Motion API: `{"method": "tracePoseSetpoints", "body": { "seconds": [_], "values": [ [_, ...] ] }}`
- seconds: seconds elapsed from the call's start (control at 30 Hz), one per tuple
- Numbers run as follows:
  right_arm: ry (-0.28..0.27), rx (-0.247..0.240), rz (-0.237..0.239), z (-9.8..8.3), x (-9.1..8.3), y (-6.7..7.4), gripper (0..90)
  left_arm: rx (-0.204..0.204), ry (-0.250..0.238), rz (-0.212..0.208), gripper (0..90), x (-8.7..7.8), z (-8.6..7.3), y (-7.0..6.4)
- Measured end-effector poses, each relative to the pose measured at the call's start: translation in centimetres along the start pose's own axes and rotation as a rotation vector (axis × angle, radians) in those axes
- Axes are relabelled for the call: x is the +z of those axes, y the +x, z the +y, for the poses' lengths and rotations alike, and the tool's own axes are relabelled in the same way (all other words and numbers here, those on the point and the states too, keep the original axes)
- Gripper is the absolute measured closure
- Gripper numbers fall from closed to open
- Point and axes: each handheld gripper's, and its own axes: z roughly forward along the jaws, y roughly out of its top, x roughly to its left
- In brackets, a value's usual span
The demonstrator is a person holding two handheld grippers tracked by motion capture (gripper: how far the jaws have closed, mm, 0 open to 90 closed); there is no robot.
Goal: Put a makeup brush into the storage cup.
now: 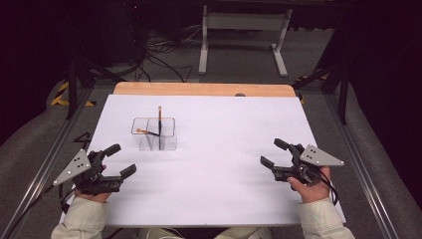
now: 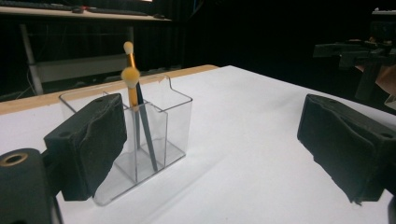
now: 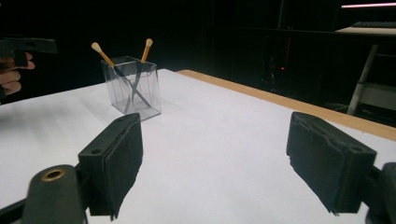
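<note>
A clear plastic holder [image 1: 154, 133] with several compartments stands on the white sheet [image 1: 224, 164], left of centre. Two brushes with dark handles and cream tips are in it: one upright [image 1: 159, 118], one leaning left [image 1: 143, 132]. My left gripper [image 1: 122, 159] rests open at the near left, a short way in front of the holder [image 2: 175, 116], with nothing between its jaws [image 2: 210, 154]. My right gripper [image 1: 272, 152] stands open at the near right, far from the holder [image 3: 140, 91], and its jaws [image 3: 215, 158] are empty too. The brush tips [image 3: 97, 46] cross above the rim.
The white sheet covers a wooden table whose far edge [image 1: 204, 89] shows bare. Beyond it a white metal frame [image 1: 241, 22] and cables [image 1: 159, 55] lie on the floor. Metal rails [image 1: 45, 164] run along both sides of the table.
</note>
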Motion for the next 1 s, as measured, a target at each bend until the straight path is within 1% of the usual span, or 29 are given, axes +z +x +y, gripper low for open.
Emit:
{"method": "tracePoseSetpoints", "body": {
  "seconds": [0.07, 0.13, 0.23, 0.37, 0.43, 0.53, 0.57, 0.6, 0.63, 0.67, 0.77, 1.0],
  "values": [
    [0.004, -0.005, -0.003, -0.2, -0.1, 0.0, 19.3, -0.007, 0.005, 0.005, 8.2, -0.1, -0.3, 0.3],
    [0.008, -0.008, -0.016, -0.4, -0.1, 0.0, 19.5, -0.014, 0.009, 0.007, 7.9, -0.1, -0.7, 0.5],
    [0.012, -0.005, -0.018, -0.7, -0.3, 0.0, 19.5, -0.016, 0.018, 0.018, 7.4, -0.1, -1.2, 0.8],
    [0.010, 0.001, -0.029, -1.3, -0.5, 0.0, 19.4, -0.038, 0.019, 0.025, 6.9, 0.2, -1.8, 1.2],
    [0.008, 0.004, -0.041, -1.6, -0.5, 0.0, 19.4, -0.033, 0.034, 0.031, 6.7, 0.4, -2.0, 1.3],
    [-0.002, 0.001, -0.068, -1.9, -0.7, 0.1, 19.4, -0.030, 0.037, 0.039, 6.5, 0.5, -2.0, 1.3],
    [-0.002, 0.001, -0.068, -1.9, -0.7, 0.1, 19.4, -0.031, 0.040, 0.043, 6.5, 0.5, -2.1, 1.3],
    [-0.004, 0.007, -0.083, -2.1, -0.9, 0.2, 19.5, -0.029, 0.044, 0.050, 6.5, 0.6, -2.2, 1.3],
    [-0.004, 0.008, -0.086, -2.2, -0.9, 0.2, 19.5, -0.029, 0.047, 0.055, 6.5, 0.6, -2.2, 1.4],
    [-0.002, 0.008, -0.082, -2.4, -0.9, 0.3, 19.4, -0.029, 0.047, 0.055, 6.5, 0.6, -2.2, 1.4],
    [0.010, 0.008, -0.071, -2.7, -0.9, 0.4, 19.4, -0.037, 0.041, 0.072, 6.3, 0.5, -2.3, 1.6],
    [0.013, 0.006, -0.057, -2.8, -0.8, 0.3, 19.5, -0.047, 0.032, 0.090, 5.8, 0.3, -2.5, 1.5]
  ]
}}
